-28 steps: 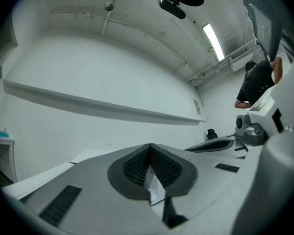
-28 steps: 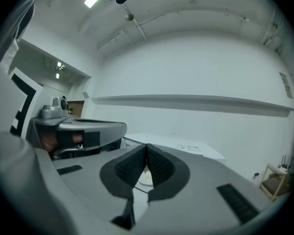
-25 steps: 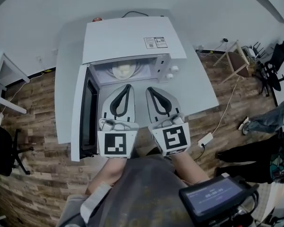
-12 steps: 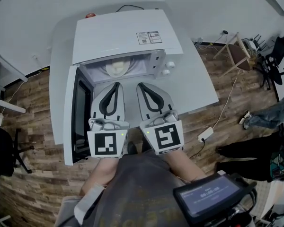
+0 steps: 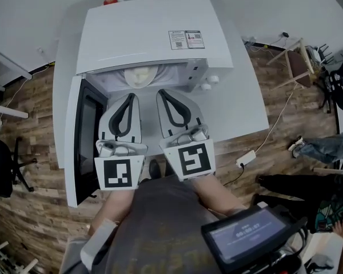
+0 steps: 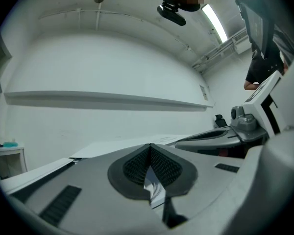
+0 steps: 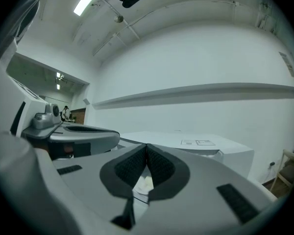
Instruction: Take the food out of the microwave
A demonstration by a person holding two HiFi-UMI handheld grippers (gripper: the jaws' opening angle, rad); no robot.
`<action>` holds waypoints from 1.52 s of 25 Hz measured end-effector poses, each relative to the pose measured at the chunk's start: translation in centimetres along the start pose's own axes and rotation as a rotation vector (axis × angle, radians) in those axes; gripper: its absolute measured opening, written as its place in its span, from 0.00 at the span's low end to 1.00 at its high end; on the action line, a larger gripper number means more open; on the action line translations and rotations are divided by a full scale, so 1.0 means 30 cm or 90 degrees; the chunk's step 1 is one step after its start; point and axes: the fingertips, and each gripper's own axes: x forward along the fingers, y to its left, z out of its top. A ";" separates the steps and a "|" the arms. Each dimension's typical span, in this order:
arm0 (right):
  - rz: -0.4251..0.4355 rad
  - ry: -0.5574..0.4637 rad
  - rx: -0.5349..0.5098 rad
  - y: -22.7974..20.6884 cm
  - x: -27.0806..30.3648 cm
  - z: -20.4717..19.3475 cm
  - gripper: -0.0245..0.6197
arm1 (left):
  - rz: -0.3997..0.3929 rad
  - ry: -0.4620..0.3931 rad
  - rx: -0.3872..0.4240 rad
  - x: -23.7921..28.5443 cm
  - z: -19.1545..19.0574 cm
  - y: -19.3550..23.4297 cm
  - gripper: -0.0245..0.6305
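Wood-plank floor (image 5: 28, 113) is showing all around a white counter (image 5: 240, 101), and a big white microwave (image 5: 148, 36) is sitting on it, taking up a good chunk of the top. The microwave's door (image 5: 80, 136) is hanging wide open, swung out to the left of the microwave as the head view sees it.

The food (image 5: 138, 76) is sitting inside the microwave, a pale round lump toward the back of the cavity, and nothing is touching it.

Both grippers are pointing level at the microwave's opening, side by side right in front of it. The left gripper (image 5: 130, 97) is keeping its jaws pressed together with nothing between them, and its own view is showing the dark ribbed pads (image 6: 137, 166) meeting at the tip. Same deal on the right gripper (image 5: 162, 93): jaws closed and empty. Both tips are sitting just short of the food.

Other bits: two knobs (image 5: 208, 83) are poking out on the right of the microwave's front, a sticker (image 5: 186, 39) is lying on its top, a small red thing (image 5: 110, 0) is peeking out behind it, and a wooden chair (image 5: 294, 67) is standing off to the microwave's right on the floor.
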 end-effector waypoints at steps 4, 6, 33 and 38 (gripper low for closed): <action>0.002 -0.007 0.017 -0.020 0.053 -0.021 0.05 | 0.008 0.003 0.014 0.048 -0.020 0.029 0.05; 0.005 0.000 0.026 -0.029 0.077 -0.041 0.05 | 0.013 0.000 0.020 0.071 -0.027 0.040 0.05; 0.032 0.078 0.103 -0.012 0.216 -0.481 0.05 | 0.078 0.062 0.009 0.167 -0.450 0.102 0.05; 0.041 0.107 0.117 0.003 0.242 -0.578 0.05 | 0.094 0.072 0.003 0.180 -0.529 0.142 0.05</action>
